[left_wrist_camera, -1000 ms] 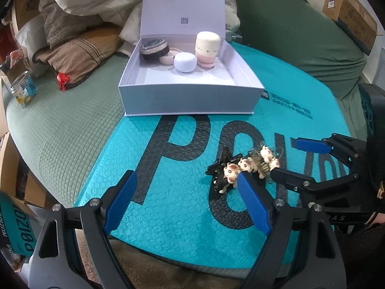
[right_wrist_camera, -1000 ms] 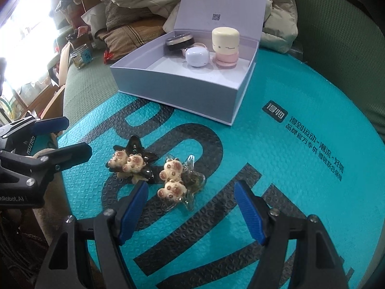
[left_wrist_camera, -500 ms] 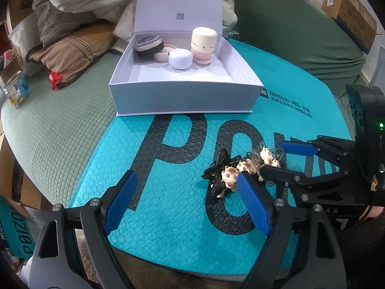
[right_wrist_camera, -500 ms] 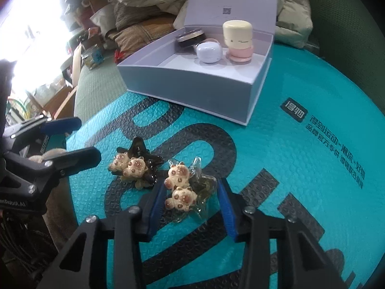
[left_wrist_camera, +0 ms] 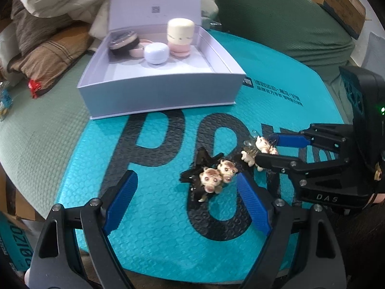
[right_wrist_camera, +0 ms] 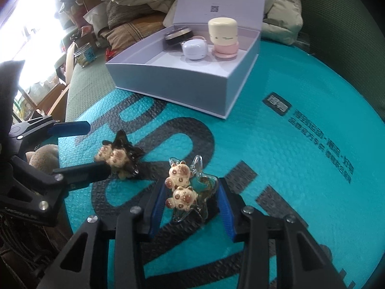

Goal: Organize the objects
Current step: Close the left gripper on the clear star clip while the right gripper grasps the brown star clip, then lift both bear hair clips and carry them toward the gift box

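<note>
Pick-up step judged in hand: right gripper (right_wrist_camera: 191, 207) just closed, clamped on clear star clip (right_wrist_camera: 190, 190), lower centre. Left gripper (left_wrist_camera: 185, 204) held wide near black star clip (left_wrist_camera: 207, 173). Next judged: lift, carry to open box (right_wrist_camera: 240, 96), upper centre.

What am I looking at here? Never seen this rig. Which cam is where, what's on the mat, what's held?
No robot arm: a person holds a two-finger gripper in each hand, each with a fisheye camera looking along its fingers.

Left view: the left gripper is open above the black star clip, touching nothing.

Right view: the right gripper has just closed on the clear star clip, which carries two bear charms.

Both clips lie on a teal bubble mailer. Behind stands an open lavender box holding a cream and pink jar, a small white case and a dark compact.
</note>
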The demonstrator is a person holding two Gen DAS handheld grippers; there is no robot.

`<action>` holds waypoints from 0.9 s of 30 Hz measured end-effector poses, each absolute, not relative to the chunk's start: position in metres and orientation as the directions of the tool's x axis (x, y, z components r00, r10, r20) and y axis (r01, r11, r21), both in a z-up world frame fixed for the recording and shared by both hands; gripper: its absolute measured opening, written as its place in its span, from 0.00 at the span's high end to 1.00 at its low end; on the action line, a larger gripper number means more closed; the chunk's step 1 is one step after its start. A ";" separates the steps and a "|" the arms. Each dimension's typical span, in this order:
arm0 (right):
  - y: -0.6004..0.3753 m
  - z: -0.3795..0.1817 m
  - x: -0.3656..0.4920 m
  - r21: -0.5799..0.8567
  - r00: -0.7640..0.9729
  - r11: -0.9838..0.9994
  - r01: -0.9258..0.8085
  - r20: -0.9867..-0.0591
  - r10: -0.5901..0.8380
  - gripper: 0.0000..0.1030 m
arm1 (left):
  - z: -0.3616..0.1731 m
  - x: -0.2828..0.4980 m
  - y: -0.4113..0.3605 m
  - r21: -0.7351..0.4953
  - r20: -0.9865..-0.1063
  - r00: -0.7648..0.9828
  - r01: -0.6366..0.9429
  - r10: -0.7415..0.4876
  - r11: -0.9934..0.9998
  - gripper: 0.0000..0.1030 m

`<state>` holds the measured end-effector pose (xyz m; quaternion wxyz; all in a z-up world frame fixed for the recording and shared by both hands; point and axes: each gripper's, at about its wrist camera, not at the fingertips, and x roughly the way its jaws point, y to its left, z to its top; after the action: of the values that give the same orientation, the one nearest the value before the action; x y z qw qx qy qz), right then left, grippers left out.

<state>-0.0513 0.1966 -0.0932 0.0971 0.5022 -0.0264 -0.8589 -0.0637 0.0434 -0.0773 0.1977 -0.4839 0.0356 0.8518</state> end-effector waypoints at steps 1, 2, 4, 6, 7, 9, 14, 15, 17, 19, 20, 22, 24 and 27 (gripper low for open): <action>0.198 -0.093 -0.050 0.141 -0.476 -0.980 0.142 -0.858 -0.193 0.59 | -0.079 -0.063 0.046 -0.132 -0.841 -0.447 -0.377 0.305 -0.917 0.18; 0.200 -0.093 -0.048 0.138 -0.475 -0.981 0.140 -0.859 -0.189 0.59 | -0.082 -0.064 0.049 -0.135 -0.844 -0.439 -0.383 0.308 -0.914 0.18; 0.203 -0.094 -0.045 0.134 -0.471 -0.982 0.134 -0.863 -0.182 0.59 | -0.086 -0.065 0.055 -0.135 -0.850 -0.424 -0.397 0.312 -0.908 0.18; 0.205 -0.094 -0.043 0.132 -0.472 -0.982 0.131 -0.863 -0.179 0.59 | -0.090 -0.065 0.060 -0.131 -0.854 -0.417 -0.407 0.311 -0.904 0.18; 0.206 -0.094 -0.042 0.130 -0.472 -0.983 0.127 -0.864 -0.175 0.59 | -0.092 -0.066 0.062 -0.132 -0.854 -0.415 -0.411 0.314 -0.902 0.18; 0.207 -0.094 -0.041 0.130 -0.471 -0.984 0.121 -0.865 -0.172 0.59 | -0.095 -0.067 0.066 -0.140 -0.855 -0.407 -0.417 0.322 -0.898 0.18; 0.209 -0.098 -0.040 0.124 -0.464 -0.987 0.106 -0.871 -0.159 0.55 | -0.102 -0.069 0.071 -0.115 -0.864 -0.403 -0.426 0.302 -0.897 0.18; 0.209 -0.100 -0.040 0.124 -0.463 -0.987 0.104 -0.872 -0.158 0.54 | -0.104 -0.069 0.072 -0.120 -0.864 -0.399 -0.427 0.306 -0.896 0.18; 0.210 -0.103 -0.040 0.129 -0.456 -0.986 0.101 -0.875 -0.161 0.53 | -0.106 -0.070 0.072 -0.130 -0.865 -0.391 -0.432 0.315 -0.893 0.18; 0.210 -0.106 -0.041 0.134 -0.444 -0.986 0.101 -0.881 -0.165 0.52 | -0.107 -0.070 0.072 -0.140 -0.864 -0.384 -0.437 0.325 -0.888 0.20; 0.209 -0.108 -0.041 0.137 -0.443 -0.985 0.102 -0.881 -0.168 0.52 | -0.107 -0.070 0.073 -0.143 -0.863 -0.383 -0.440 0.329 -0.887 0.21; 0.209 -0.108 -0.041 0.138 -0.445 -0.985 0.102 -0.879 -0.169 0.52 | -0.107 -0.070 0.073 -0.134 -0.861 -0.392 -0.442 0.325 -0.887 0.30; 0.209 -0.108 -0.041 0.143 -0.447 -0.984 0.106 -0.877 -0.176 0.52 | -0.107 -0.069 0.074 -0.128 -0.859 -0.396 -0.449 0.325 -0.884 0.38; 0.207 -0.108 -0.042 0.145 -0.451 -0.983 0.110 -0.874 -0.179 0.54 | -0.106 -0.070 0.075 -0.143 -0.853 -0.393 -0.459 0.344 -0.877 0.41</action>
<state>-0.0423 0.2073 -0.1079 0.0850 0.5168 -0.0334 -0.8512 -0.0700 0.0748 -0.1063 0.2411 -0.4954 0.0578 0.8325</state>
